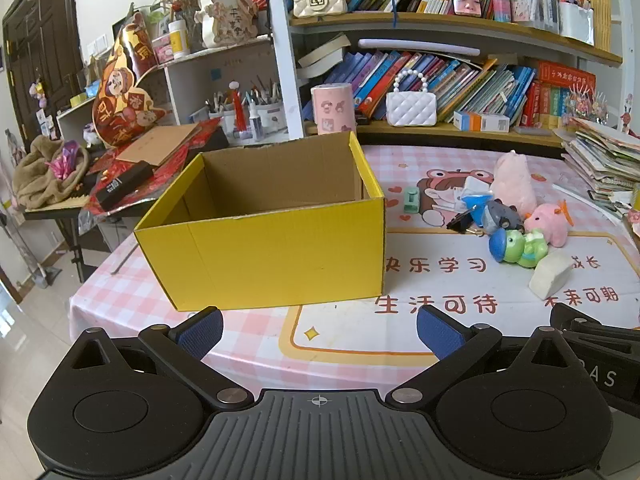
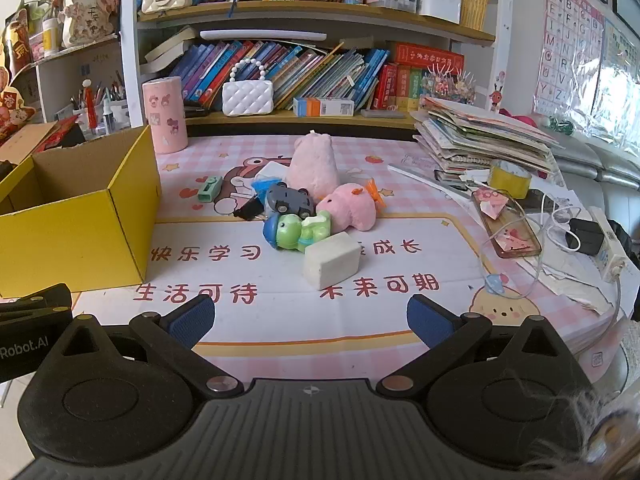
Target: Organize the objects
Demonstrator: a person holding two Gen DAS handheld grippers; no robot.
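Both tongs wide, box (image 1: 264,256) top open.

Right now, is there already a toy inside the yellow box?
No. In the left wrist view the yellow box shows only bare cardboard inside, and the toys, like the green frog toy, lie on the table beside it.

Yellow box (image 2: 80,220) left, toy pile (image 2: 304,208) centre, right gripper (image 2: 308,320) jaws apart

The left gripper (image 1: 320,330) and the right gripper (image 2: 310,318) both tilt downward over the near edge of the tabletop, side by side, blue-padded fingers (image 1: 200,332) spread wide and holding nothing.
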